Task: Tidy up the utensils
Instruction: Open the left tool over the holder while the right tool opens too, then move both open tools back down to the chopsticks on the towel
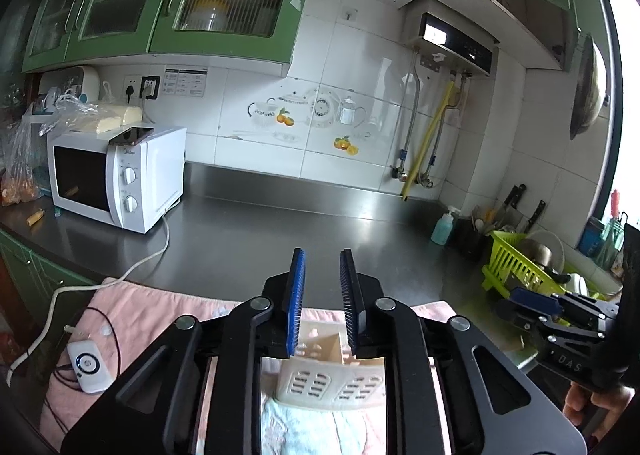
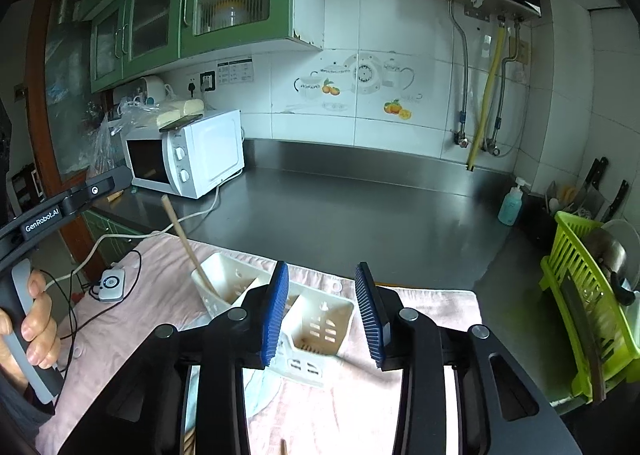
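Utensil caddy [image 2: 280, 311] on pink towel [image 2: 160, 319]; wooden chopstick [image 2: 184, 243] leans in its left compartment.
Left gripper [image 1: 322, 305] and right gripper [image 2: 322, 311]: fingers apart, empty. Risk: knocking the light caddy over.

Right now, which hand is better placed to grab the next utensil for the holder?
Probably the right. A wooden stick shows on the towel just under the right gripper, open and empty. The left gripper, also open, shows no loose utensil in its view.
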The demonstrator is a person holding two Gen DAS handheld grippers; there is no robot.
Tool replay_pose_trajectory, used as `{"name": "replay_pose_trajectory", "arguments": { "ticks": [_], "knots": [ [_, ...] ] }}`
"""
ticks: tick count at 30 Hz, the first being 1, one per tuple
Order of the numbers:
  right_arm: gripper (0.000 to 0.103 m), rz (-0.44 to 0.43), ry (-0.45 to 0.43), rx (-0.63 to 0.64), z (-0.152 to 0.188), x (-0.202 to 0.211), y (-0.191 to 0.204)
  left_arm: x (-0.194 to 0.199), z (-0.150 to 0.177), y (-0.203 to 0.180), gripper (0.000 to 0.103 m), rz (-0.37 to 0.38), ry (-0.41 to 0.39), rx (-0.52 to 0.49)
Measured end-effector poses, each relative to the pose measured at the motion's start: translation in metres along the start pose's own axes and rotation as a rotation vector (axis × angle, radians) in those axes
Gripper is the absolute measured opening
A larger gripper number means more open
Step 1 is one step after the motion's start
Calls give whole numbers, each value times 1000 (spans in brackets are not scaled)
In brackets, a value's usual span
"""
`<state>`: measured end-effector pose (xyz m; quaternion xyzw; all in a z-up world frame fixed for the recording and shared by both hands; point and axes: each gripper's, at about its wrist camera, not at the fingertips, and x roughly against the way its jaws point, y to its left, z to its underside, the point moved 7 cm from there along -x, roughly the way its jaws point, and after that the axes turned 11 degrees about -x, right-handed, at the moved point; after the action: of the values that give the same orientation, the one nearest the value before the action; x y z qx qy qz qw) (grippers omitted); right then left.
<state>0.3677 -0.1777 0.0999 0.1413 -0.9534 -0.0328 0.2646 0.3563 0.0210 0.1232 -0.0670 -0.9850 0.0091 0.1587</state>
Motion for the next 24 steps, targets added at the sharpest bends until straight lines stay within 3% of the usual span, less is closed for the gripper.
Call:
{"name": "replay_pose_trajectory", "arguments": {
  "ticks": [5, 13, 15, 24],
  "knots": [
    [37, -8, -20, 1, 14, 31, 1, 26, 10, -5, 19, 3, 4, -11],
    [43, -23, -19, -21, 56, 73, -4, 63, 46, -15, 33, -20, 43, -43],
    [45, -21, -16, -19, 69, 82, -4, 69, 54, -17, 41, -33, 54, -52],
    [46, -16, 25, -35, 139, 110, -8, 104, 107, -30, 44, -27, 125, -92]
  ]
}}
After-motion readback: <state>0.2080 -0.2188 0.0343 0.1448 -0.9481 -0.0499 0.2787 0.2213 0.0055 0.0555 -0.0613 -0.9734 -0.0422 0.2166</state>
